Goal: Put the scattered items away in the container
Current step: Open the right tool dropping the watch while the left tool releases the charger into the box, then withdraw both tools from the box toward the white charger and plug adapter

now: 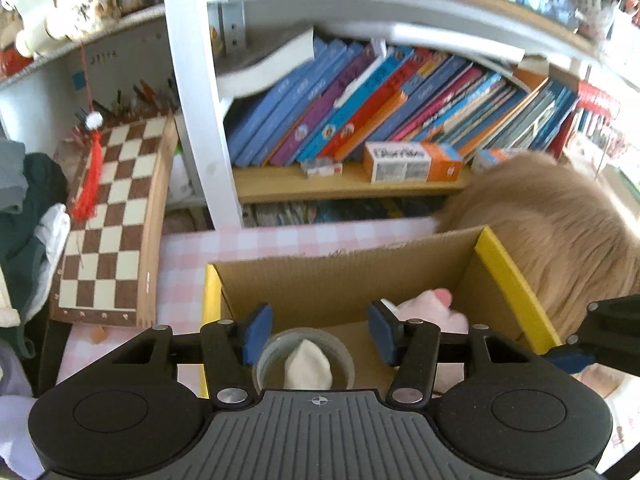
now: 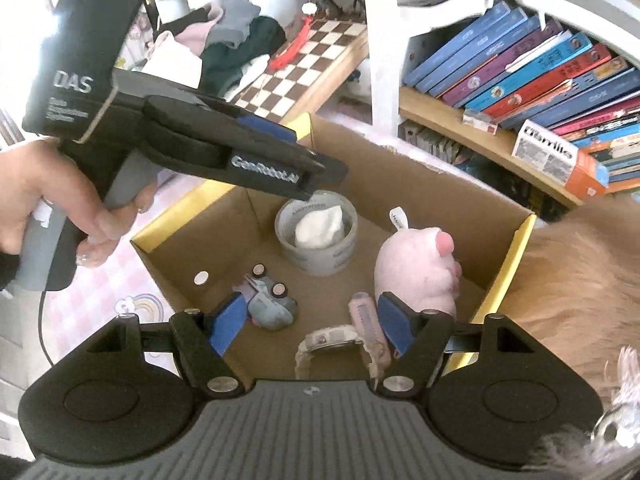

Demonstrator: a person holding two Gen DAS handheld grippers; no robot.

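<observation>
An open cardboard box (image 1: 340, 280) with yellow edges stands on the pink checked cloth. In the right wrist view the box (image 2: 440, 176) holds a tape roll (image 2: 316, 236) with a white lump inside, a pink plush toy (image 2: 420, 272), a grey-blue toy car (image 2: 270, 300), a pale watch (image 2: 328, 340) and a pink comb-like piece (image 2: 366, 316). My left gripper (image 1: 320, 332) hangs open over the tape roll (image 1: 306, 364), its pads clear of it. My right gripper (image 2: 312, 326) is open above the watch, with nothing pressed between its pads.
A tan furry mass (image 2: 580, 280) presses against the box's right side. A chessboard (image 1: 112, 216) leans at the left by a heap of clothes (image 2: 232, 44). Slanted books (image 1: 380, 100) and an orange-white carton (image 1: 412, 162) fill the shelf behind. A hand (image 2: 52, 204) grips the left tool.
</observation>
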